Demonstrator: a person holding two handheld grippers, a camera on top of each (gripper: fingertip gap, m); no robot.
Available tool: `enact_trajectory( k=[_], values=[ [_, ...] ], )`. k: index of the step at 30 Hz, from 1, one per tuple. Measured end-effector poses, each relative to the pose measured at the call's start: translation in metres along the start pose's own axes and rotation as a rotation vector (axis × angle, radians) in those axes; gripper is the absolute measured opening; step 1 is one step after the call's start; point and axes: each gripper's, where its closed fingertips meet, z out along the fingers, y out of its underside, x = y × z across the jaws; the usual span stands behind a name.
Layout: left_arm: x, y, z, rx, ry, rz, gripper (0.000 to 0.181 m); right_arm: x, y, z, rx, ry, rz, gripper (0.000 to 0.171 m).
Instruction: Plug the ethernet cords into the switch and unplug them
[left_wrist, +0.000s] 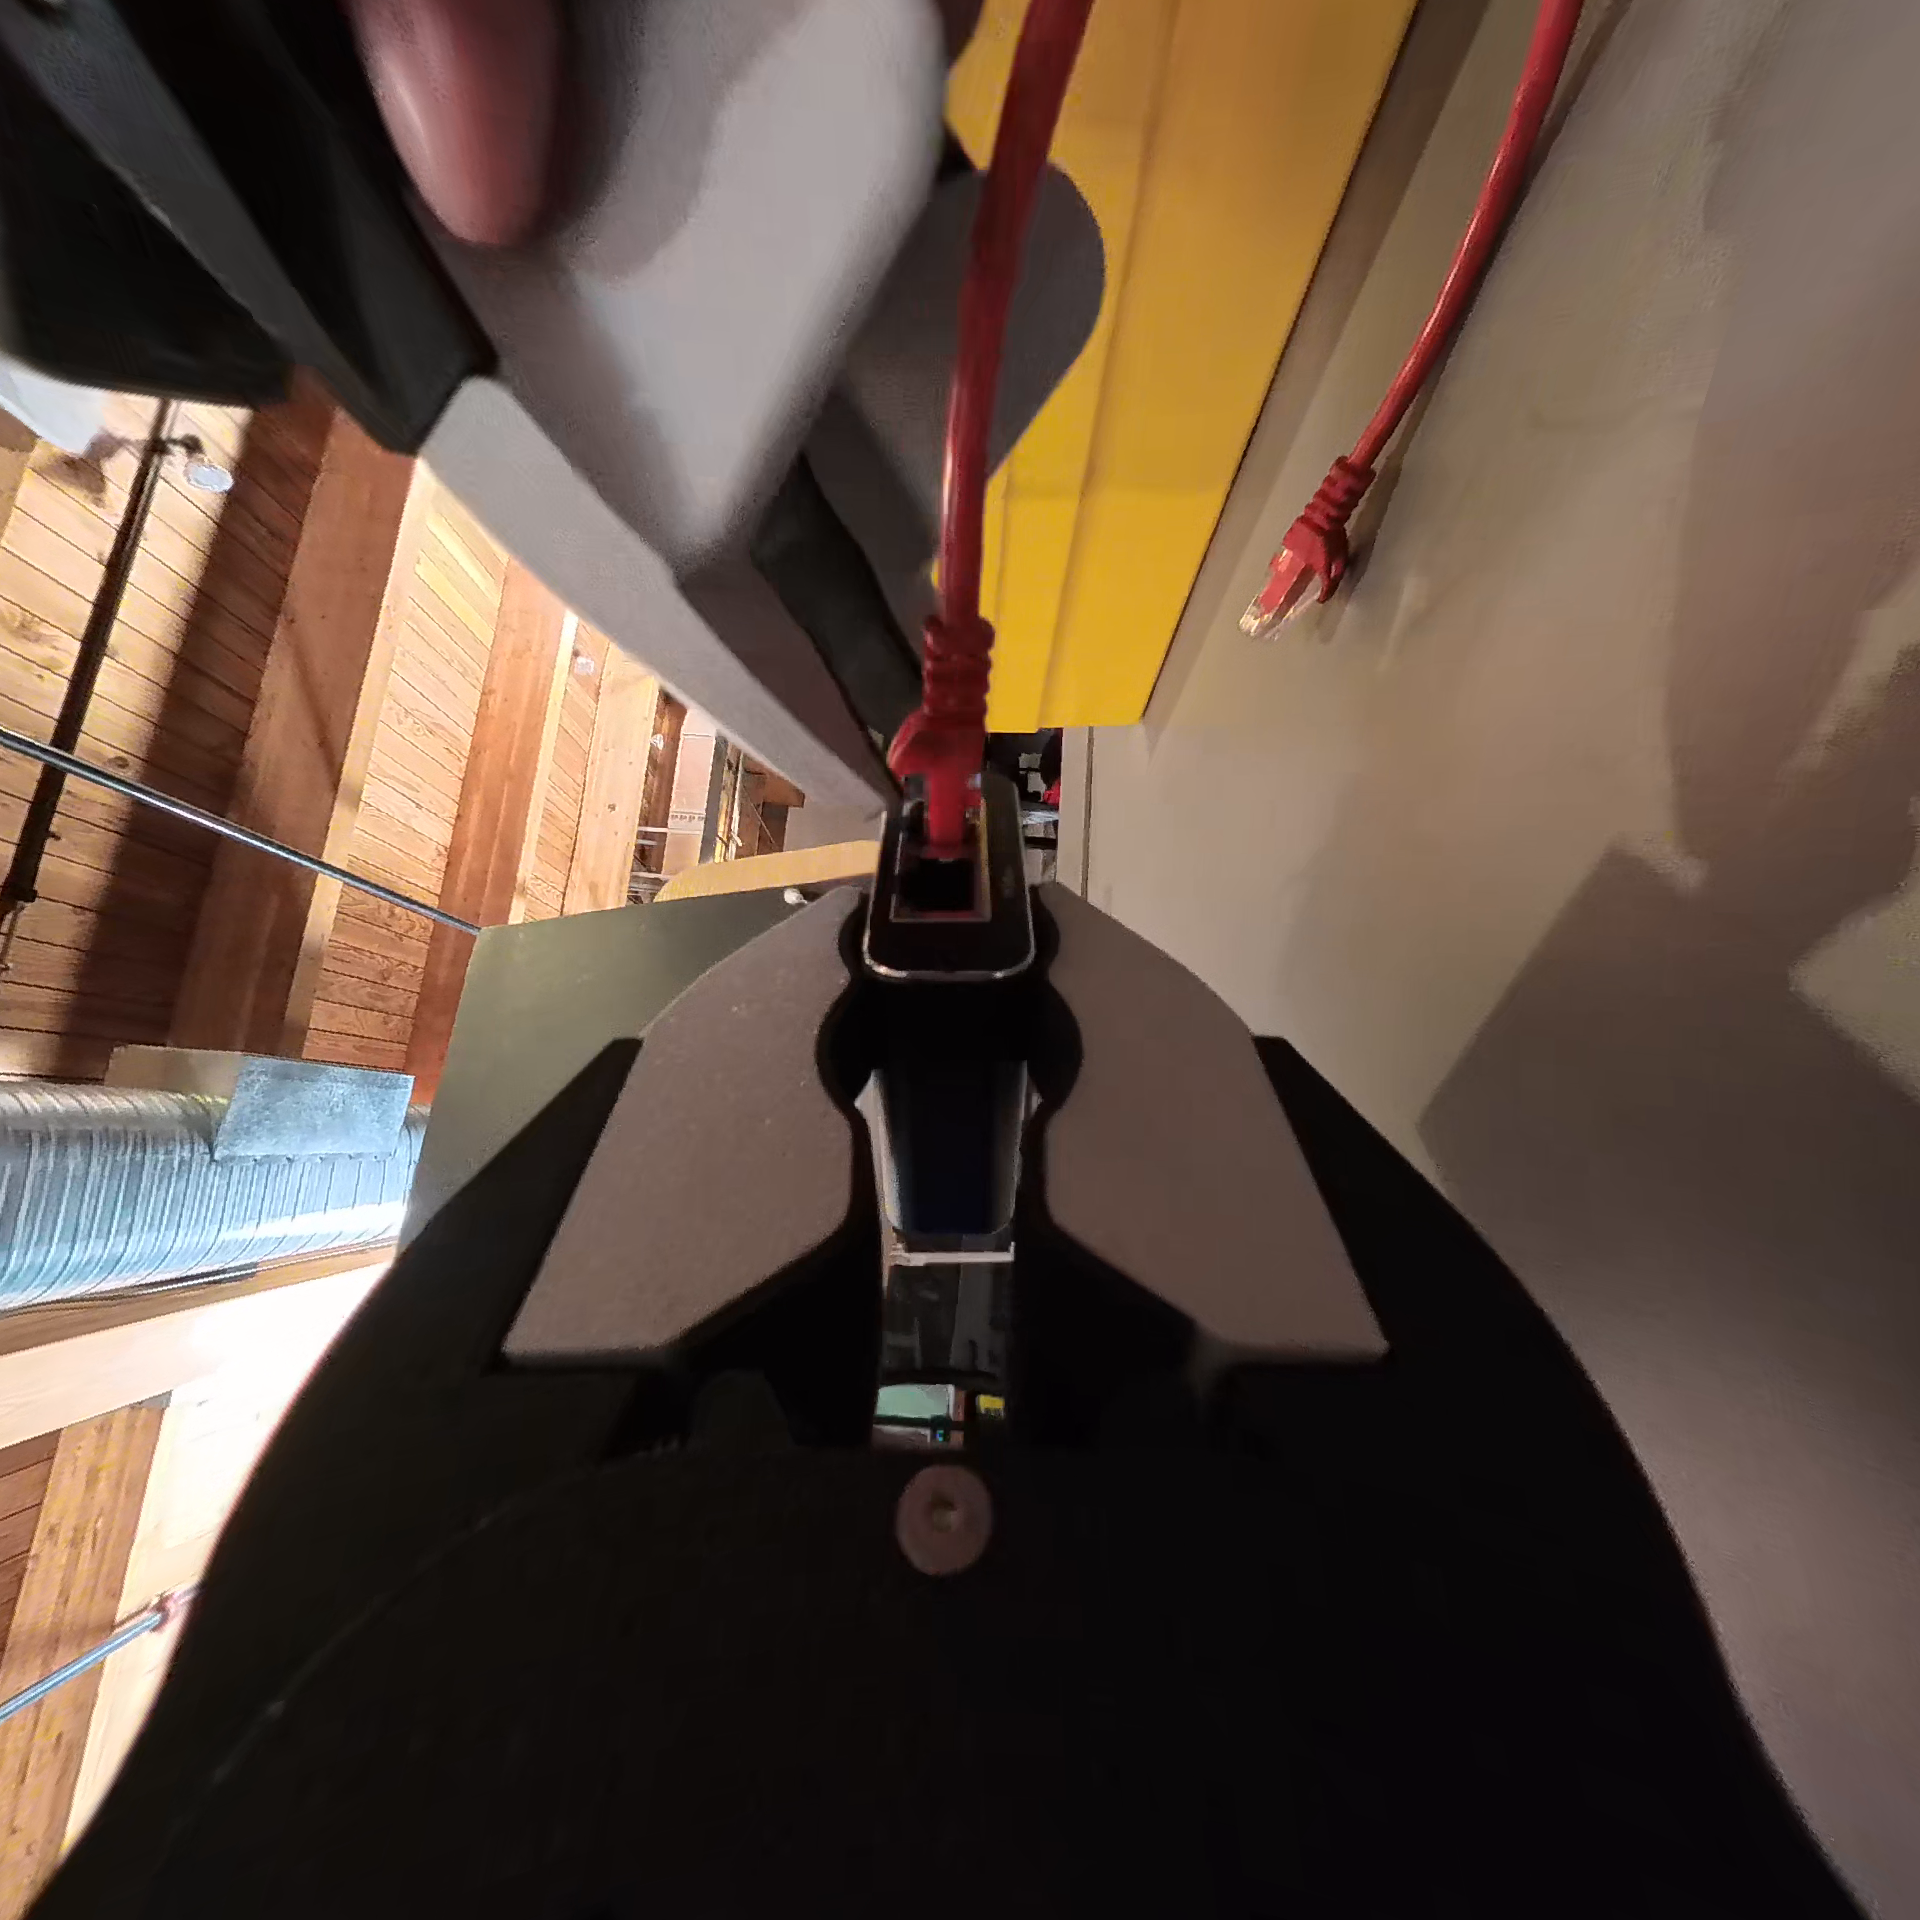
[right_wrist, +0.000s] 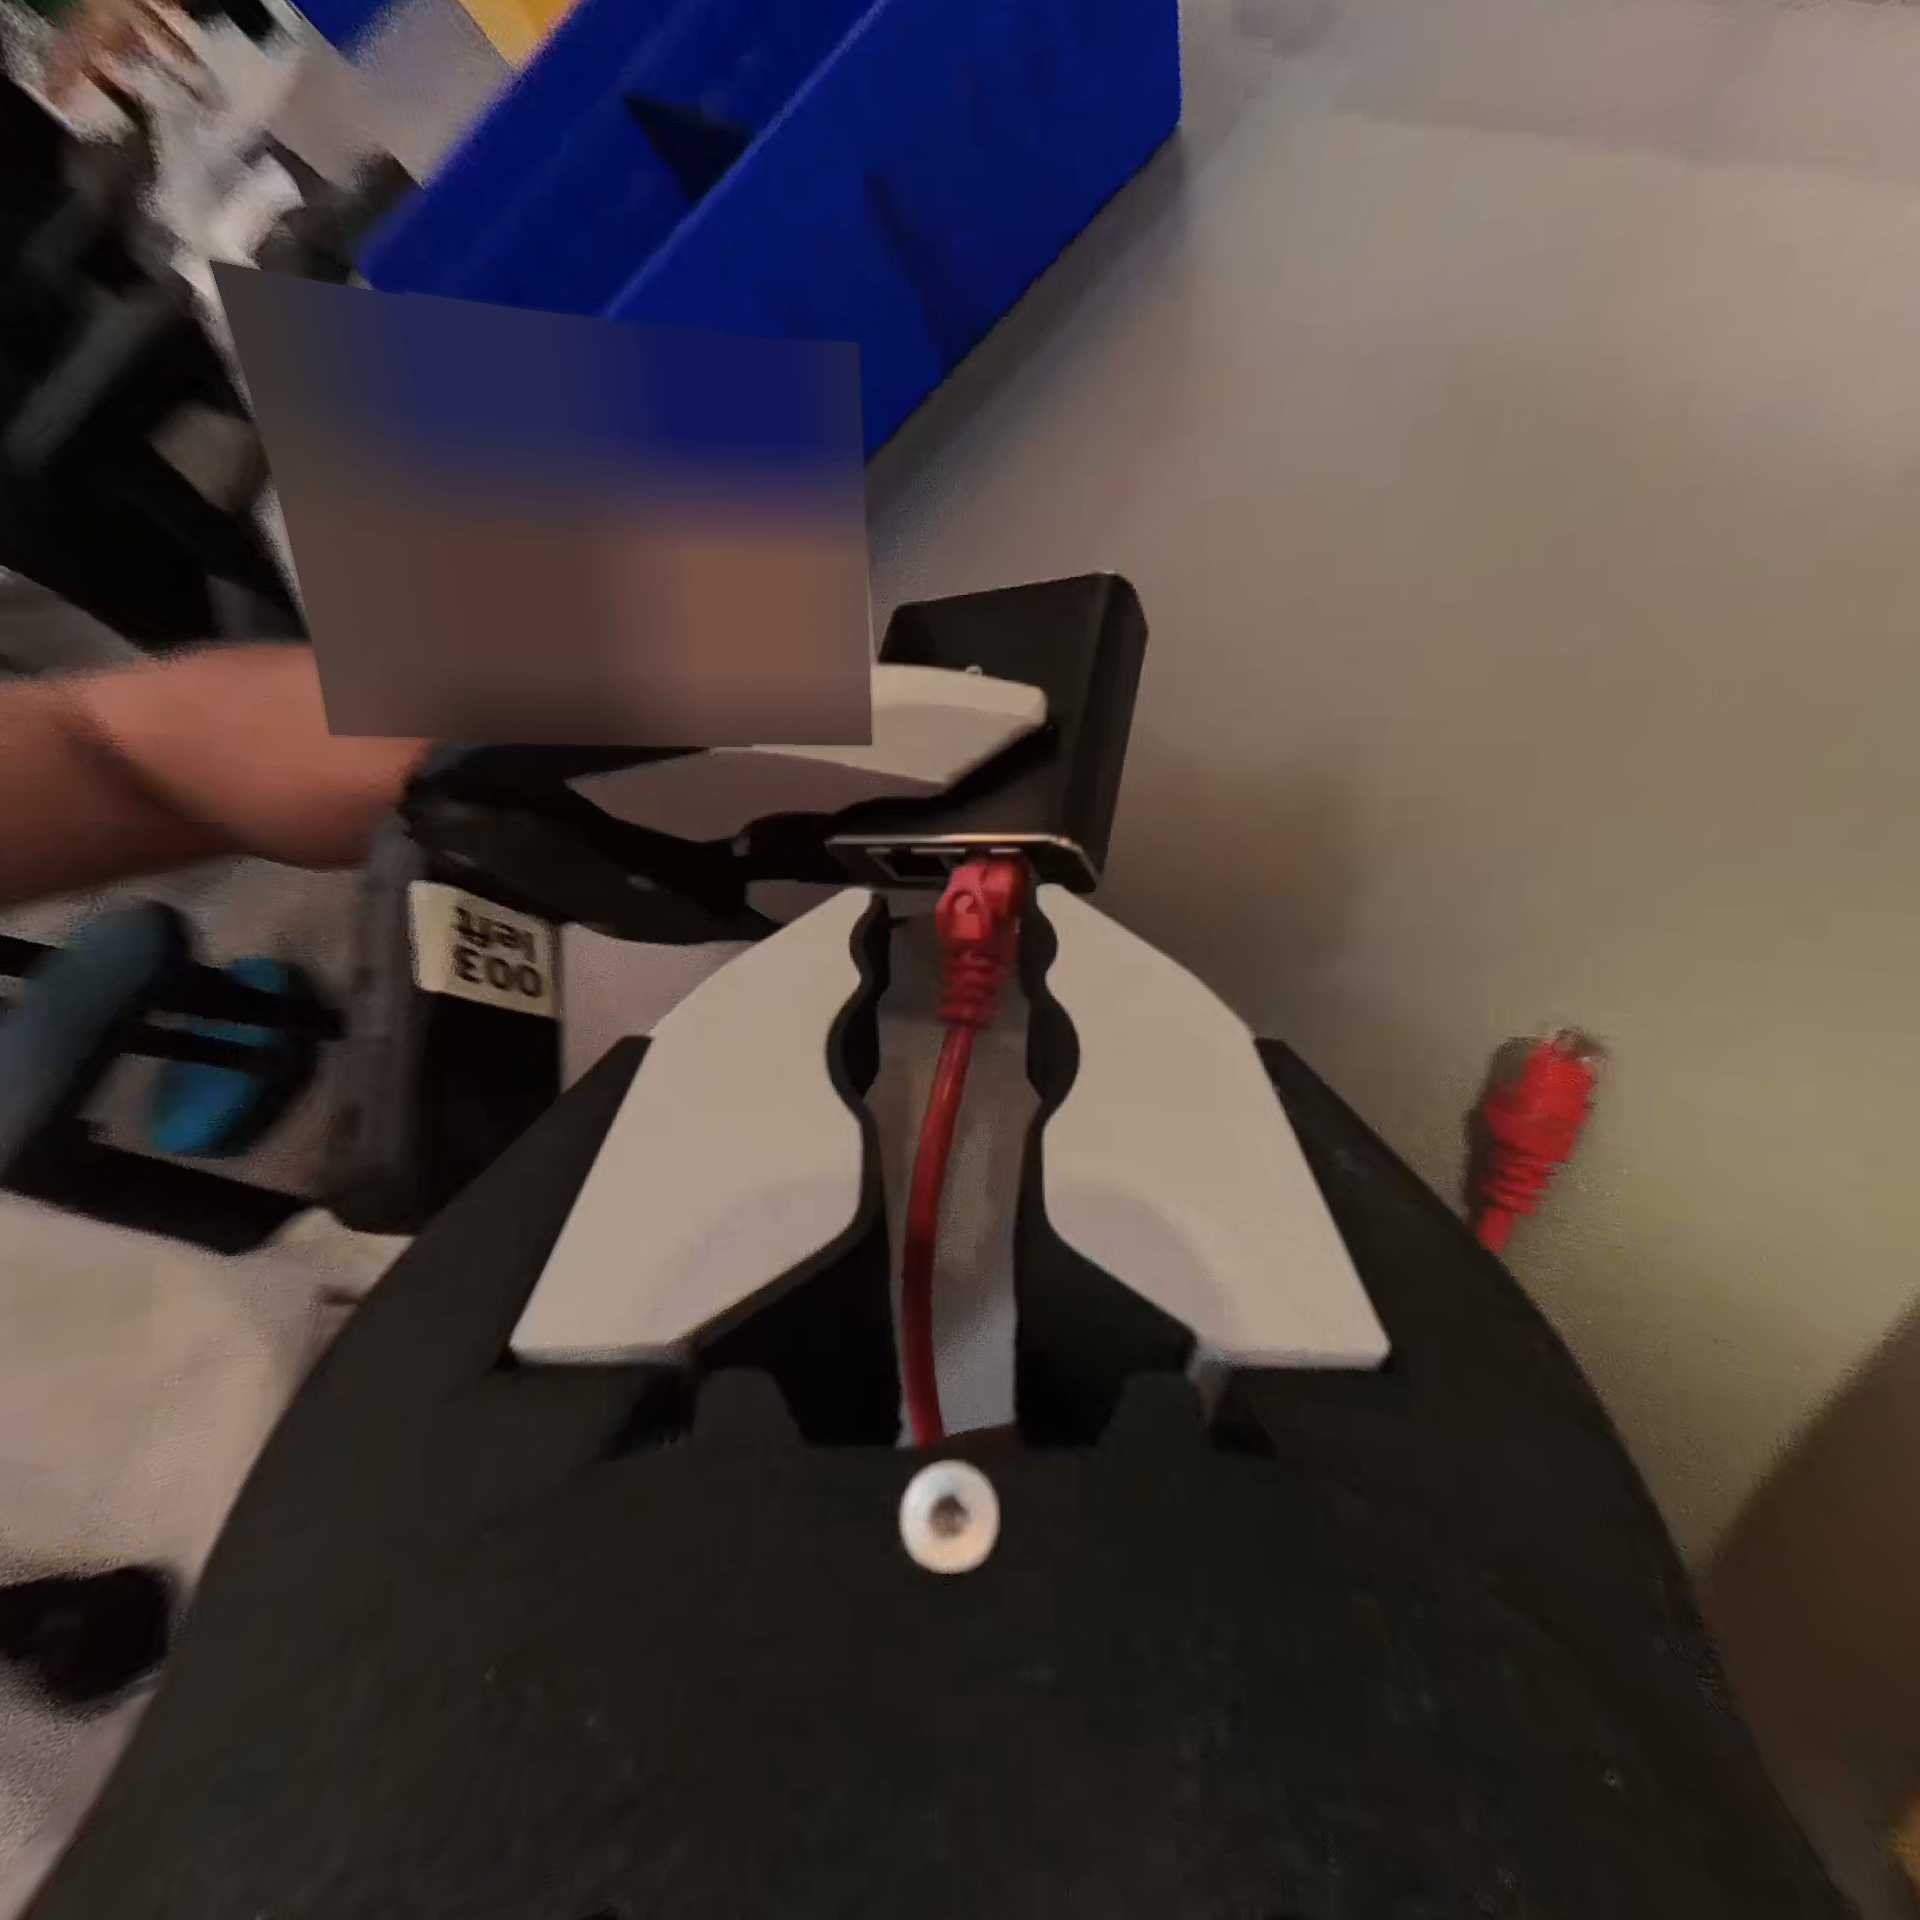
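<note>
1. My left tool (left_wrist: 948, 935) is clamped on the black switch (left_wrist: 951, 914); its grey fingers (left_wrist: 727, 1091) press the narrow body from both sides at the centre of the left wrist view, with the port face pointing up the frame.
2. A red ethernet cord (left_wrist: 971, 416) comes down from the top centre of that view, and its plug (left_wrist: 940, 800) sits in the upper port of the switch; the port just below it shows dark and unfilled.
3. My right tool (right_wrist: 951, 935) stands narrow around the same cord (right_wrist: 925, 1195), which runs up the gap between its fingers (right_wrist: 727, 1143). The booted plug (right_wrist: 977, 935) lies between the fingertips, but I cannot tell whether they grip it or only flank it.
4. In the right wrist view the switch (right_wrist: 1091, 748) sits just above the fingertips at centre frame, with the plug entering its front edge and the left tool (right_wrist: 914, 748) holding it from the left side.
5. A second red plug (left_wrist: 1299, 571) lies loose on the grey bench (left_wrist: 1558, 935) at the upper right of the left view, well apart from the switch; it shows at right centre of the right view (right_wrist: 1527, 1122).
6. Farther out: a yellow bin (left_wrist: 1164, 312) at the top of the left view, and blue bins (right_wrist: 831, 187) at the top of the right view.
</note>
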Motion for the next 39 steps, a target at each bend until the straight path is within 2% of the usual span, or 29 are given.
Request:
enact_trajectory(
  k=[5,8,14,22,30,33,36,39],
  values=[
    [0.001,0.001,0.001,-0.011,0.009,-0.010,0.025,0.011,0.002,0.005,-0.046,0.369,-0.330,0.016],
    [0.003,0.005,0.003,-0.033,0.022,-0.011,0.026,0.017,0.000,0.007,-0.047,0.512,-0.416,0.013],
    [0.008,0.011,0.008,-0.078,0.057,-0.048,0.026,0.018,0.005,0.006,0.023,0.572,-0.338,0.013],
    [0.001,-0.009,0.005,-0.020,0.044,-0.076,0.027,0.005,0.012,-0.012,0.077,0.545,-0.278,0.013],
    [-0.005,-0.018,0.003,-0.009,0.025,-0.102,0.026,-0.001,0.013,-0.023,0.072,0.687,-0.464,0.013],
    [-0.009,-0.009,0.002,-0.036,-0.024,-0.065,0.025,-0.002,0.007,-0.016,0.136,0.572,-0.355,0.014],
    [-0.027,0.000,-0.002,-0.055,-0.124,-0.065,0.025,-0.017,-0.007,-0.018,0.255,0.268,-0.105,0.018],
    [-0.049,0.002,-0.013,-0.031,-0.241,-0.047,0.025,-0.027,-0.014,-0.025,0.338,-0.011,0.161,0.031]
  ],
)
